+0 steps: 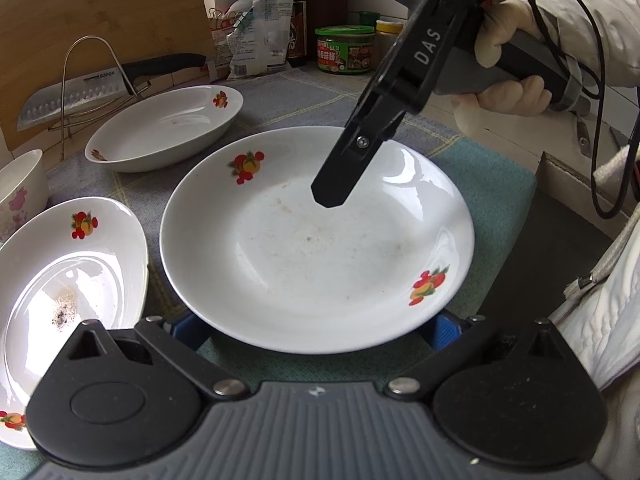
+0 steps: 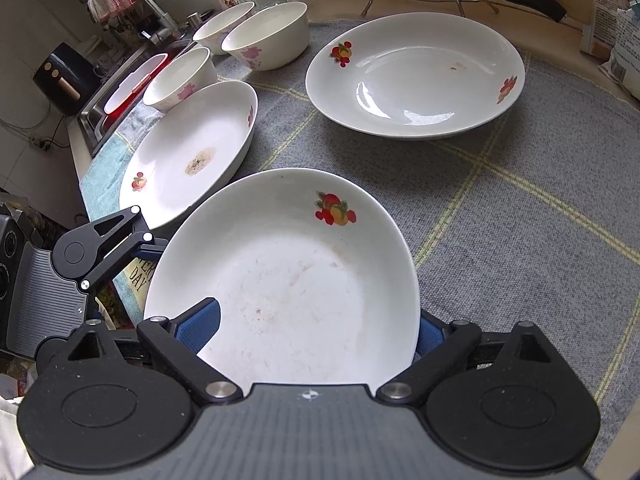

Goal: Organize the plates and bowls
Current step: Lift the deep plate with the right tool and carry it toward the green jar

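Observation:
A white plate with fruit prints (image 1: 316, 240) (image 2: 288, 280) lies on the cloth near the counter's front edge, faintly smeared inside. My left gripper (image 1: 316, 332) is spread wide, its blue pads (image 1: 188, 332) showing below the plate's near rim on either side; I cannot tell if they touch it. One of its fingers (image 2: 154, 245) shows in the right wrist view, reaching under the plate's left rim. My right gripper (image 2: 314, 326) is open astride the rim, one pad (image 2: 200, 320) over the inside and the other outside, neither pressing. Its finger (image 1: 340, 176) hangs over the plate.
Two more fruit-print plates lie on the grey checked cloth (image 2: 520, 220): one at the back (image 2: 416, 76), one with dark crumbs (image 2: 192, 152). Three flowered bowls (image 2: 268, 36) stand beside the sink (image 2: 120, 92). A knife on a wire rack (image 1: 72, 100), bottles and jars (image 1: 344, 50) line the back.

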`<state>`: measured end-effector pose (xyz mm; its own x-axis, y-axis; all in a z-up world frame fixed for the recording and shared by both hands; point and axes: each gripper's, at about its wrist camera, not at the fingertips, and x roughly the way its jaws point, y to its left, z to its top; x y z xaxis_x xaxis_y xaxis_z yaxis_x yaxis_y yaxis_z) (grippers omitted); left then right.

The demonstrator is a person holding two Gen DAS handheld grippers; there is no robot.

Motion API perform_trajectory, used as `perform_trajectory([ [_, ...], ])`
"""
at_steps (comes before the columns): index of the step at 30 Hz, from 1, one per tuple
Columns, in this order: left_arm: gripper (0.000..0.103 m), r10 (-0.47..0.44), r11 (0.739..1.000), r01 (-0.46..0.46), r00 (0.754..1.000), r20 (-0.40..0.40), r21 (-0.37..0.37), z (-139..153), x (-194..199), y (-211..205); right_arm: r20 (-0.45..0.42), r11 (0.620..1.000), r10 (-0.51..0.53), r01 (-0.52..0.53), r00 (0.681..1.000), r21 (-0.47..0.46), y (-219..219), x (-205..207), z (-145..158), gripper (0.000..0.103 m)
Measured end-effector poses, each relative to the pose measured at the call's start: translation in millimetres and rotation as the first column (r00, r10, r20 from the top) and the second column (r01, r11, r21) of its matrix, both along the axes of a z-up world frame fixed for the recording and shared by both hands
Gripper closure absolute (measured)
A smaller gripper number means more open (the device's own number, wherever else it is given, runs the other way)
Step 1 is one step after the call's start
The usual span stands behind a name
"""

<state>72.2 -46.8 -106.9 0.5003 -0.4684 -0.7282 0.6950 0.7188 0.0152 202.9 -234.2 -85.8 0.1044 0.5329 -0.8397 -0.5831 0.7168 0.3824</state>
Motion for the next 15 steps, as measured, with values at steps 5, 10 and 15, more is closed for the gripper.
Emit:
perform_trajectory([
  [5,0.001,-0.012,1.0,0.012,1.0,0.003,0.025,2.6,0.3,-2.5,-0.001,1.0,-0.005,0.005,1.0,-0.001,-1.5,-1.8,1.8,0.004],
  [10,0.001,-0.024,0.999,0.024,1.0,-0.011,0.021,7.7,2.1,-2.4,0.004,1.0,-0.016,0.016,1.0,0.016,-7.0,-4.2,7.4,0.004],
  [15,0.001,-0.047,0.999,0.047,0.999,-0.007,0.021,13.8,5.2,-8.5,0.019,0.999,-0.033,0.032,0.999,0.022,-16.3,-5.9,14.1,0.004],
])
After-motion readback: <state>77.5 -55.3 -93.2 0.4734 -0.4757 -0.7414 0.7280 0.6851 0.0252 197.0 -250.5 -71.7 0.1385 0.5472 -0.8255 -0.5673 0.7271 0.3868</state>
